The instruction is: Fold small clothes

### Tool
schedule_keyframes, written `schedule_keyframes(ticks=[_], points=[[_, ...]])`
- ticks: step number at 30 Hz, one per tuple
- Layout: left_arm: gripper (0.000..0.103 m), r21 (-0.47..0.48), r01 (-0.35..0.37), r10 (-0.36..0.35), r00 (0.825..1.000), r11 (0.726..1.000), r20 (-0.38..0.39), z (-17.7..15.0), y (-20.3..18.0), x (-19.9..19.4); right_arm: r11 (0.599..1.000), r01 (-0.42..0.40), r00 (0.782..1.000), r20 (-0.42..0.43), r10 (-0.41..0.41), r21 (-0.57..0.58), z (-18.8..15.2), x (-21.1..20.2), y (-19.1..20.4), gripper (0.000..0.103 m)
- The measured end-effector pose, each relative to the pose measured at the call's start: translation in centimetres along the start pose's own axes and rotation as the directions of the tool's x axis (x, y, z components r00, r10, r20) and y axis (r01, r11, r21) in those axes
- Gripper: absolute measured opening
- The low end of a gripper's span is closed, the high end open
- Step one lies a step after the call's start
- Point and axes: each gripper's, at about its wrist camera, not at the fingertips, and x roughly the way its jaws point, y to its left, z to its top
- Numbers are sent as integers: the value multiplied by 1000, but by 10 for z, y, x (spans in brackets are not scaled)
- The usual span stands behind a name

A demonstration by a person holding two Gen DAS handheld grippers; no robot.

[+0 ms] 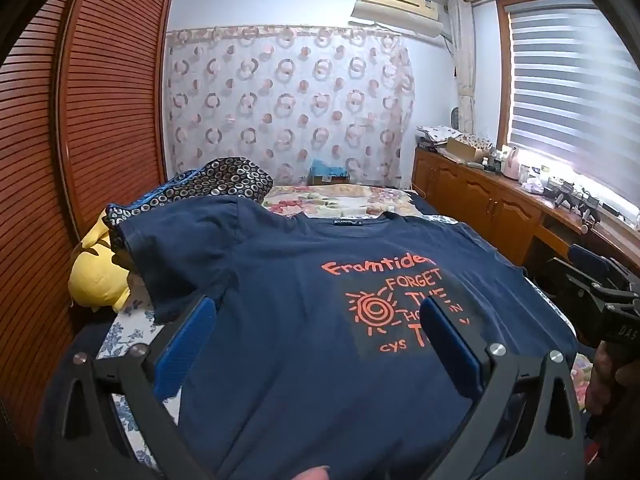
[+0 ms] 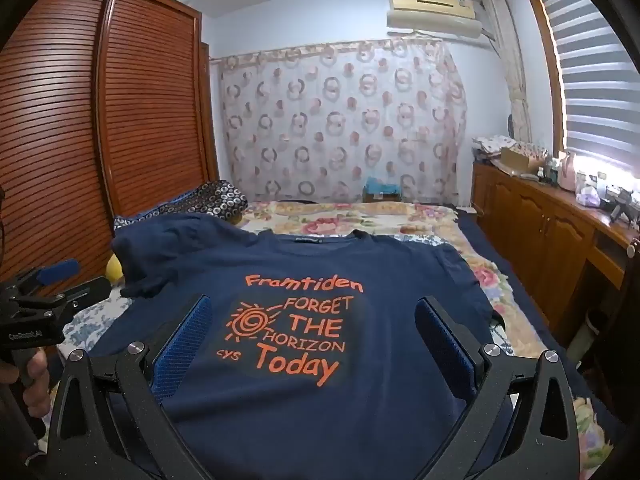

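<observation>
- A navy T-shirt (image 2: 320, 280) lies spread face up on the bed (image 2: 360, 216), collar toward the far patterned curtain (image 2: 340, 120); its sleeve on the wardrobe (image 2: 120, 100) side is rumpled and raised, the other sleeve lies flat near the bed's edge.
- Beyond the collar, flowered bedding stays uncovered up to the curtain.
- Left gripper (image 1: 316, 332) hovers over the shirt's lower half with its jaws spread wide, clasping nothing.
- Right gripper (image 2: 316, 332) likewise hangs over the shirt, released, the print between its fingers.
- Orange print reads "Framtiden FORGET THE HORIZON cys Today" beside a spiral sun.
- The left tool's side reads "GenRobot.AI".
- Finger pads (image 2: 184, 344) are blue and ribbed; the wardrobe doors are slatted wood.
</observation>
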Motion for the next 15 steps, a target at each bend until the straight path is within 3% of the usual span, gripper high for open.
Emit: schedule_keyframes(ticks=[15], points=[[103,7,4,-4,1000,1000,10,4,1,-6,1000,-2,1000,-3,2,-4,-1,3,-1,103]])
